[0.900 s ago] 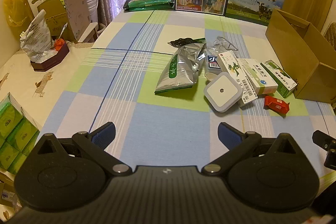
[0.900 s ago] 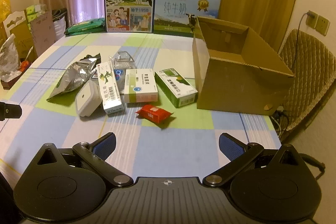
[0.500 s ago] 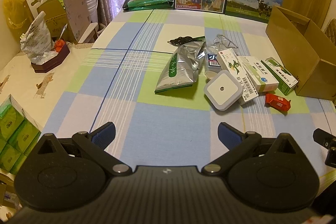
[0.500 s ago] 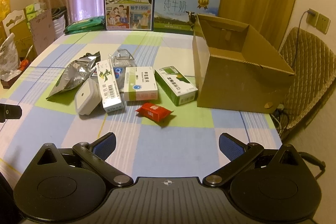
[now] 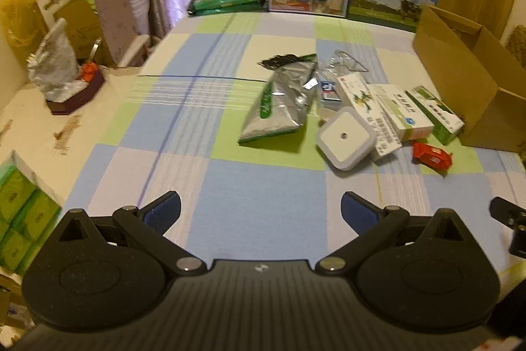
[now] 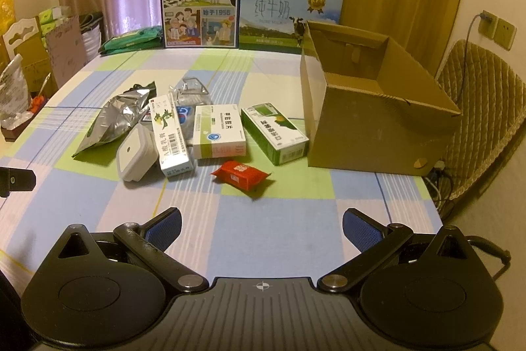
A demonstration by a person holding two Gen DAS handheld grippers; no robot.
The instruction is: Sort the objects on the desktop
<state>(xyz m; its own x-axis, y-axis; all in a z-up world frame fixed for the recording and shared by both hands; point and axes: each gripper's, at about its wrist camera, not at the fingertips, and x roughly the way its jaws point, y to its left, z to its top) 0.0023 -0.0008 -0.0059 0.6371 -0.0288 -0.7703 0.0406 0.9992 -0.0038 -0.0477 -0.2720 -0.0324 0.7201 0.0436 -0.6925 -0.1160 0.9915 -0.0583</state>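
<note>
Over the last second the left gripper (image 5: 259,209) has eased forward and tipped a little, so the heap of small things sits lower and nearer in its view, slightly smeared by the motion; the right gripper (image 6: 261,224) has barely shifted. Nothing on the table (image 6: 289,219) has been touched, so I judge the sorting has not begun and this is only the approach. Both sets of jaws stand wide open and empty, their blue ribbed pads well apart. The things to sort lie in a loose cluster toward the right side of the table, about midway between the near and far edges: a crinkled silver foil pouch (image 5: 279,107), limp and shiny; a smooth white square plastic gadget (image 5: 345,138) with rounded corners and a small dot in its face; three stiff printed cardboard cartons, a long narrow box (image 6: 169,137), a white and green box (image 6: 218,130) and a green box (image 6: 274,130), lying side by side; and a small red wrapper (image 6: 241,175), soft and pillow-shaped, lying alone nearest the grippers. Just beside the green box, at the right edge, stands an open cardboard box (image 6: 371,120), plain brown and empty as far as can be seen. The checked cloth is flat and matte.
</note>
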